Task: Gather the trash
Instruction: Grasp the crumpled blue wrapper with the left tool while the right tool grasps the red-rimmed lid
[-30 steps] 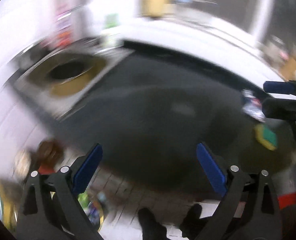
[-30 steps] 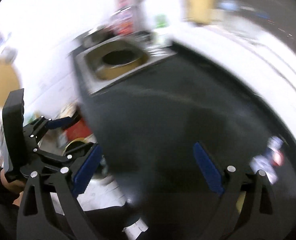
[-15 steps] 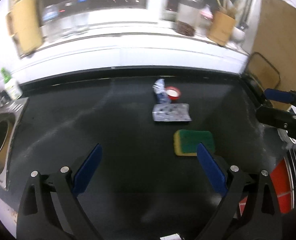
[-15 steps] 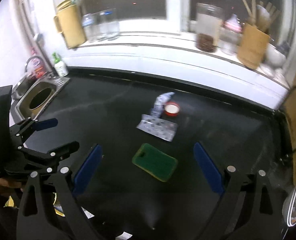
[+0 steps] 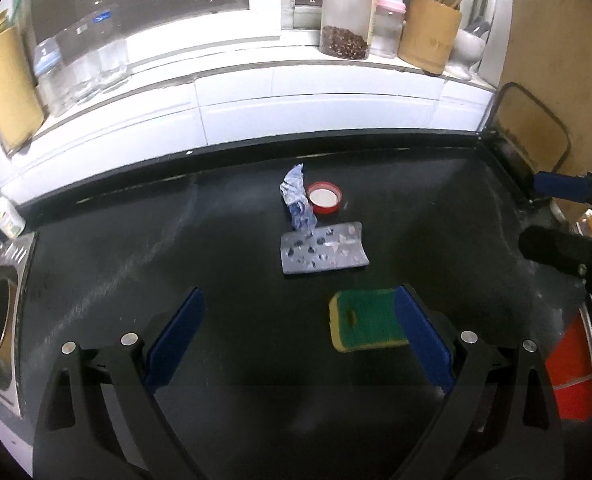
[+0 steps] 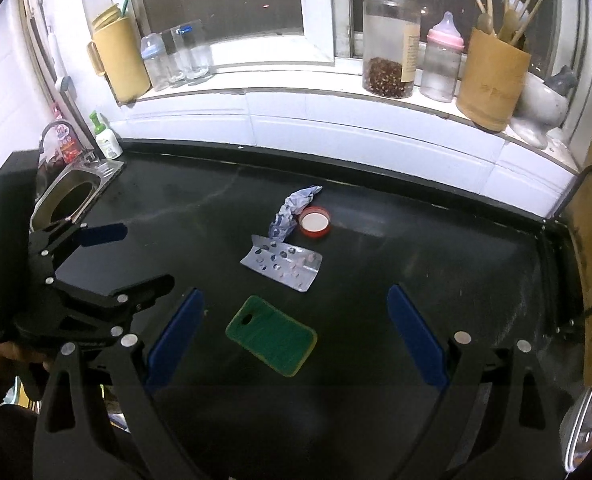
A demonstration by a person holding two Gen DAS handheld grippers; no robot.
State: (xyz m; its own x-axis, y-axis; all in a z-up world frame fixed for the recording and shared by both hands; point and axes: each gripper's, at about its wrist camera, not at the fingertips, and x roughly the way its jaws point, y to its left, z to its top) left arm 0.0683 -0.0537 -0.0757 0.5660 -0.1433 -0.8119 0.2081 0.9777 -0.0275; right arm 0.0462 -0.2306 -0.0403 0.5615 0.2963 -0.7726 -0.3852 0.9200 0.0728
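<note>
My left gripper (image 5: 298, 338) and right gripper (image 6: 293, 332) both hover above the black desk (image 5: 175, 248), fingers spread wide, holding nothing. Mid-desk lies the empty blister pack (image 5: 323, 248), flat, its long axis running left to right in my left view. Touching its far edge, a crumpled wrapper (image 5: 298, 202) stretches away toward the window, a red bottle cap (image 5: 324, 198) just beside it. A green sponge (image 6: 271, 335) sits nearer me.

Both tools alike: left gripper (image 5: 298, 328) and right gripper (image 6: 296, 326) have matte black plastic frames with triangular cut-outs, silver round screw heads at the finger pivots, and flat blue pads (image 6: 175, 336) lining each finger. No cables visible.
</note>
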